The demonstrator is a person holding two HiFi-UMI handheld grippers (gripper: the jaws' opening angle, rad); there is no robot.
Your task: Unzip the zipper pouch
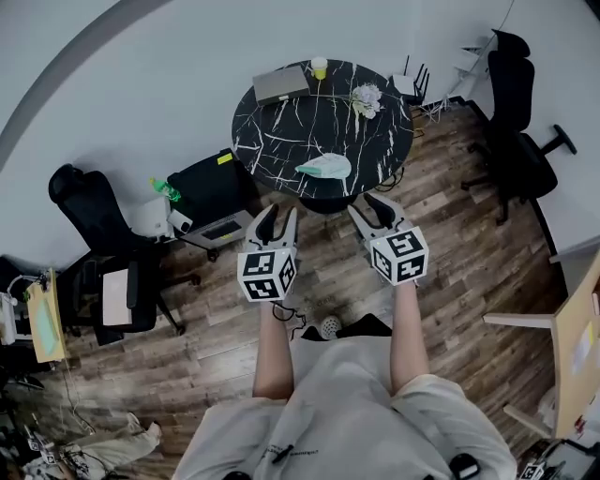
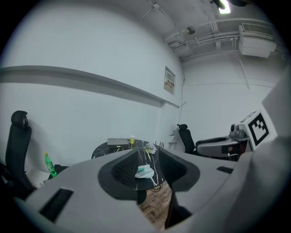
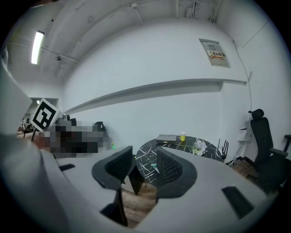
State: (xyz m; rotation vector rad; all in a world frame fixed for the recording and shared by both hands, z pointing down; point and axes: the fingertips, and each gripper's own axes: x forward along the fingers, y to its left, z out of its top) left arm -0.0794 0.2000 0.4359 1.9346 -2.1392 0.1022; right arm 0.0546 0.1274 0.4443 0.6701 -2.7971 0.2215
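The zipper pouch (image 1: 324,167) lies at the near edge of the tabletop (image 1: 281,141). The left gripper (image 1: 278,223) and right gripper (image 1: 373,212) hover short of it, jaws released and empty, likely staged for approach.

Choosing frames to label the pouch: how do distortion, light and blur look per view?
Head view: even light, sharp, pouch clear on the table, wall stripe bowed. Left gripper view: heavy fisheye, dark corners, near fingers soft, ceiling lamp glaring. Right gripper view: same fisheye; pouch mostly hidden behind a finger.
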